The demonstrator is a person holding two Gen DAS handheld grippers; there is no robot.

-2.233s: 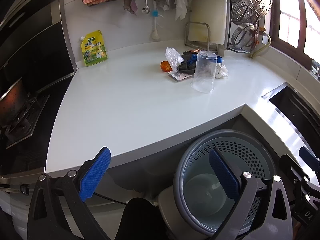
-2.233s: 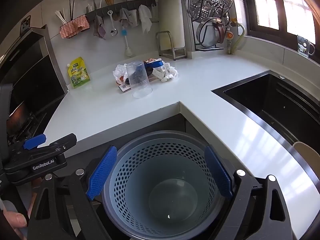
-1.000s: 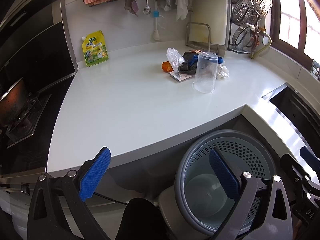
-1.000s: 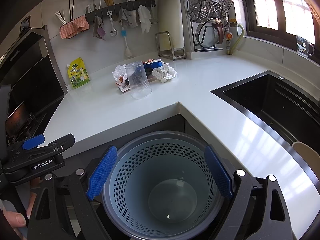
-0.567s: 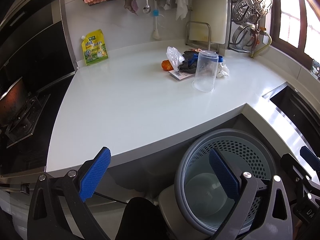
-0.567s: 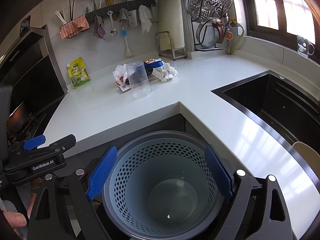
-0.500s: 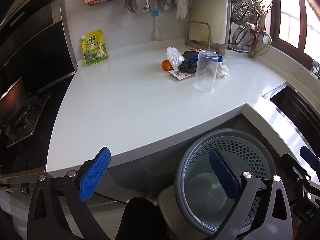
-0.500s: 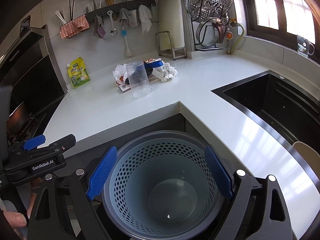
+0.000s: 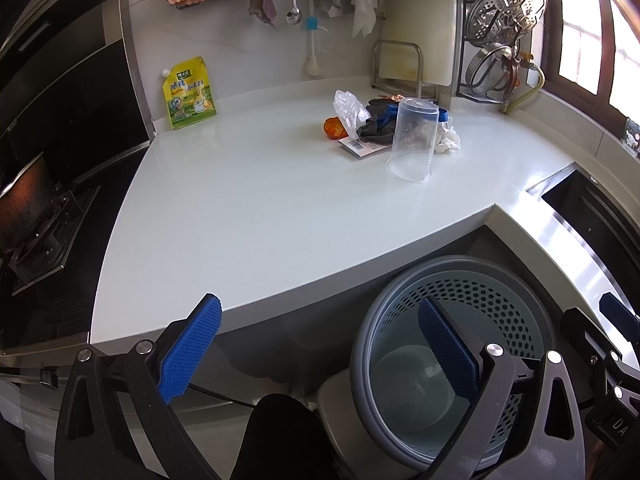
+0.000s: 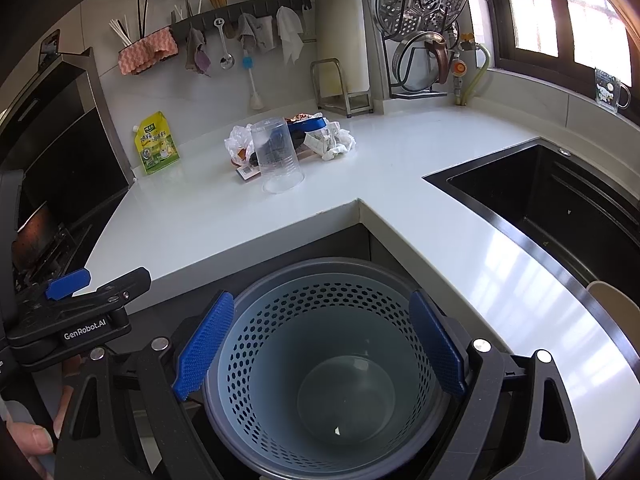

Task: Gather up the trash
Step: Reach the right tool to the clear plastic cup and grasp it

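Note:
A pile of trash (image 9: 366,122) (image 10: 312,136) lies at the back of the white counter: crumpled plastic, dark wrappers, an orange piece (image 9: 333,128), white paper (image 10: 338,142). An upturned clear plastic cup (image 9: 412,140) (image 10: 278,156) stands in front of it. A grey perforated bin (image 9: 460,356) (image 10: 332,368) sits on the floor below the counter corner, nearly empty. My left gripper (image 9: 320,348) is open, low before the counter edge. My right gripper (image 10: 320,348) is open above the bin, holding nothing.
A yellow refill pouch (image 9: 189,92) leans on the back wall. A black sink (image 10: 560,208) is set in the counter to the right, a stove (image 9: 36,216) to the left. Utensils and cloths hang on a wall rail (image 10: 240,12). A dish rack (image 10: 424,32) stands at the back.

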